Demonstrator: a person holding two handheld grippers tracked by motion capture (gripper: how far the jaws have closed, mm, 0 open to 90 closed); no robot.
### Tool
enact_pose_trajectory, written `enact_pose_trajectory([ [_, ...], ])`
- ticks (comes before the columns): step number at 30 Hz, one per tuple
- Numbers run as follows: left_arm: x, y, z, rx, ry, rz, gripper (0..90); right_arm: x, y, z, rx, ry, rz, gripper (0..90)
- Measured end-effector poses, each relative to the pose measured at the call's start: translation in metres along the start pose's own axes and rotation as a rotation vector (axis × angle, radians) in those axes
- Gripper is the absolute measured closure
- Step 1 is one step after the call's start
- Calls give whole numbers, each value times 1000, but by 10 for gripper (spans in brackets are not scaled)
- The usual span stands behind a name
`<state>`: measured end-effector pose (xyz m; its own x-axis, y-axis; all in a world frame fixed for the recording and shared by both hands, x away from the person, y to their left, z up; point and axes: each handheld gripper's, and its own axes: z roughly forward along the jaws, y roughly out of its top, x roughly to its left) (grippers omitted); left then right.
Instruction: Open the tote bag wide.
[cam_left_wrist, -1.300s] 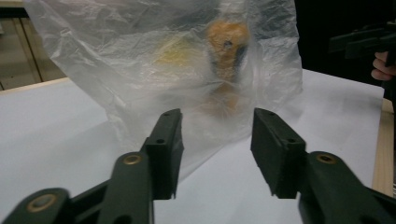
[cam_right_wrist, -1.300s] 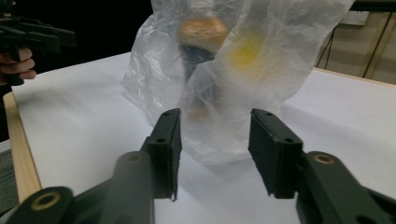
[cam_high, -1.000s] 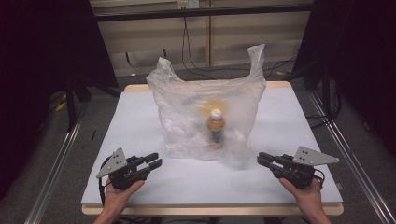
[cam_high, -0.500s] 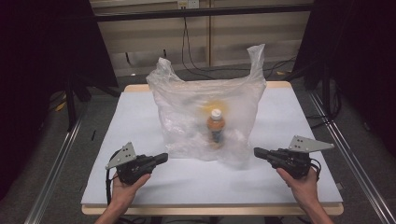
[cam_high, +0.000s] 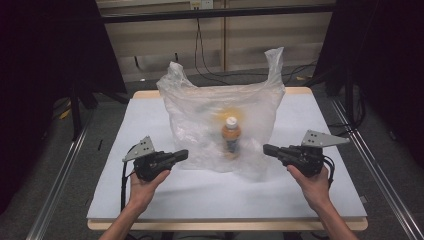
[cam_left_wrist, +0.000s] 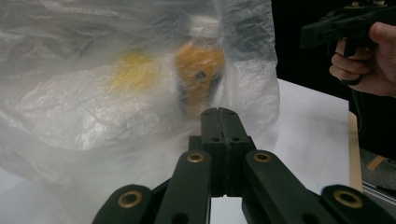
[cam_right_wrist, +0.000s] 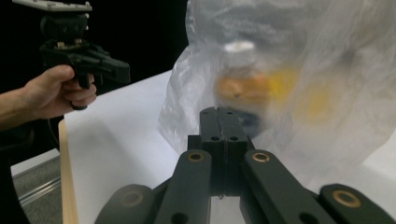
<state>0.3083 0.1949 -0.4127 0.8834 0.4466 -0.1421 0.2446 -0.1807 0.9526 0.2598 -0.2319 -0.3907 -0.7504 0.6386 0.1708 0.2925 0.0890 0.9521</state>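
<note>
A thin, translucent plastic bag (cam_high: 222, 125) is seen standing at the middle of the white table (cam_high: 310, 200), and inside it an orange bottle with a white cap (cam_high: 231, 135) is held upright with a blurred yellow item (cam_left_wrist: 133, 72) at about its ten o'clock. The bag is judged light, soft and slippery, apt to crumple or slide, so it is best taken by the two handle loops at twelve o'clock, with the bottle's weight kept low. The left gripper (cam_high: 180, 155) at the bag's seven o'clock and the right gripper (cam_high: 268, 149) at its four o'clock are both closed fully, with nothing held.
</note>
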Motion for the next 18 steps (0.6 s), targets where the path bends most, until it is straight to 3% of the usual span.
enact_pose_trajectory([
  [6,7,11,3,-22,-2,-7,900,-3,17,7,-31,-17,-6,900],
  [13,17,26,9,-48,12,-26,900,-10,35,13,-28,-48,-4,900],
  [15,19,29,11,-56,7,-27,900,-13,39,14,-32,-38,-2,900],
  [18,21,35,13,-49,12,-10,900,-15,45,16,-33,-45,-9,900],
])
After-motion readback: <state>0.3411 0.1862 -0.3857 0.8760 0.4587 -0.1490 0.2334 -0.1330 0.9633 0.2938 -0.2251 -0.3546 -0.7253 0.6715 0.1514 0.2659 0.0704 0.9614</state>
